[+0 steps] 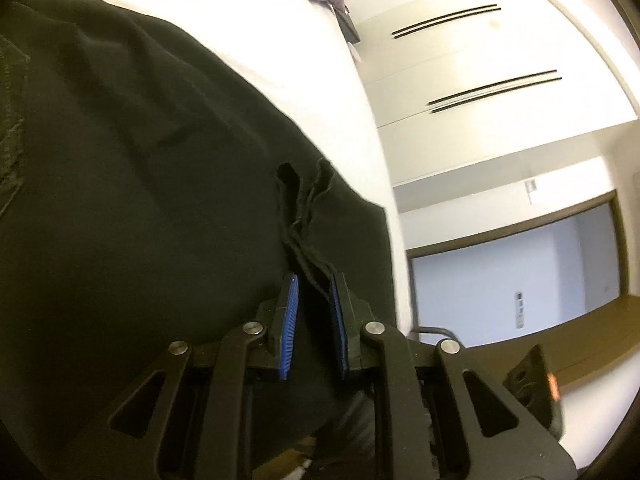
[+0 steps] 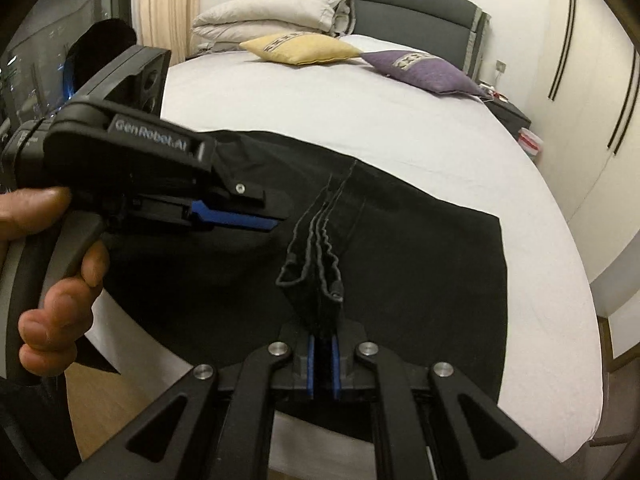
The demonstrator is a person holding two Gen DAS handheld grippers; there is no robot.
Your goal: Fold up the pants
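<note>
Black pants (image 2: 400,272) on white bed (image 2: 360,120). Right gripper (image 2: 322,344): jaws pinching stacked hems. Left gripper (image 1: 314,300): jaws part-spread around hem. Advice: carry both edges level, far, before release.

Home bedroom: bed (image 2: 360,128), folded duvet (image 2: 272,12), cushions (image 2: 300,50), wardrobe doors (image 1: 480,60).

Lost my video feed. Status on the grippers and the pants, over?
Right gripper shut on black fabric pants, bunched edge pinched. Left gripper pads straddling fabric edge, grip unclear. Pants spread on white bed sheet. Nothing obstructing.
</note>
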